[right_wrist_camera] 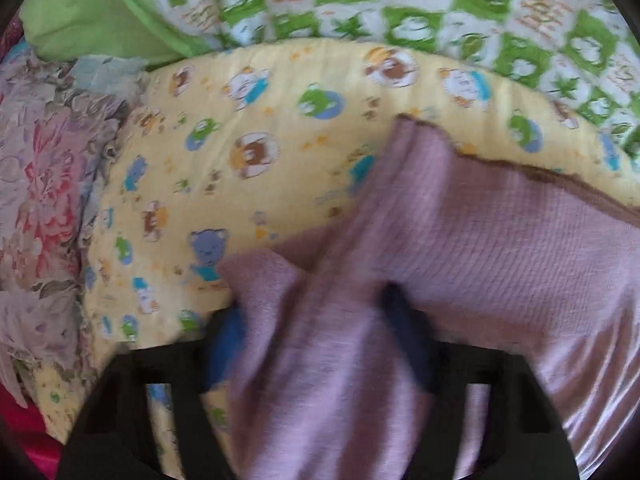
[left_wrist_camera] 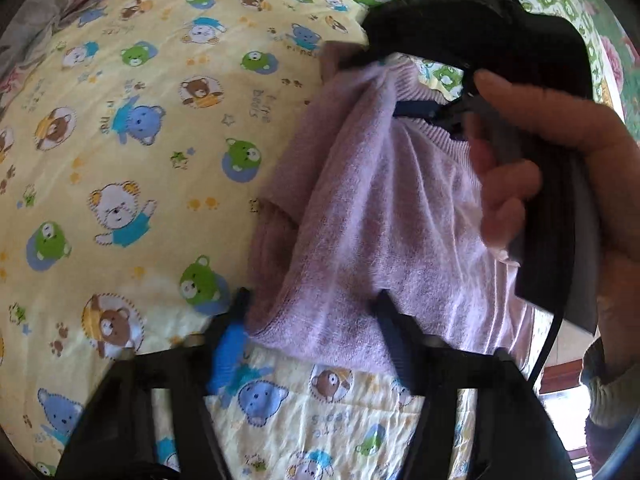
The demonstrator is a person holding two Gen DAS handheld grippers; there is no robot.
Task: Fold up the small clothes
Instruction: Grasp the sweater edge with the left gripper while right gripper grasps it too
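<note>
**Pink garment pinched at two points, hanging above the bear-print quilt**

Nearest in the left wrist view: left gripper (left_wrist_camera: 316, 320), jaws narrowed onto a thick fold of the pink knitted garment (left_wrist_camera: 360, 232), cloth bunched between them. Same story in the right wrist view: right gripper (right_wrist_camera: 316, 344), jaws partly closed, gripping a gathered wad of the same garment (right_wrist_camera: 460, 240), with the picture smeared. Beyond the left gripper, draped fabric rising to a ribbed edge, where the right gripper's blue-tipped jaws (left_wrist_camera: 428, 114) and the person's hand (left_wrist_camera: 552, 168) on the handle appear. Under and behind the garment: yellow bear-print quilt (left_wrist_camera: 132, 152) on the bed, then a green frog-print cover (right_wrist_camera: 400, 12) farther back and floral bedding (right_wrist_camera: 44, 168) to the side of the quilt.

Risks, as judged from here:
- Bunched grips rather than clean edges, so likely a crooked, lumpy fold.
- Thick knit squeezed at partial closure; slipping out possible if pulled taut.
- Uneven heights of the two grips, hence a sleeve or hem tucking under unseen.
</note>
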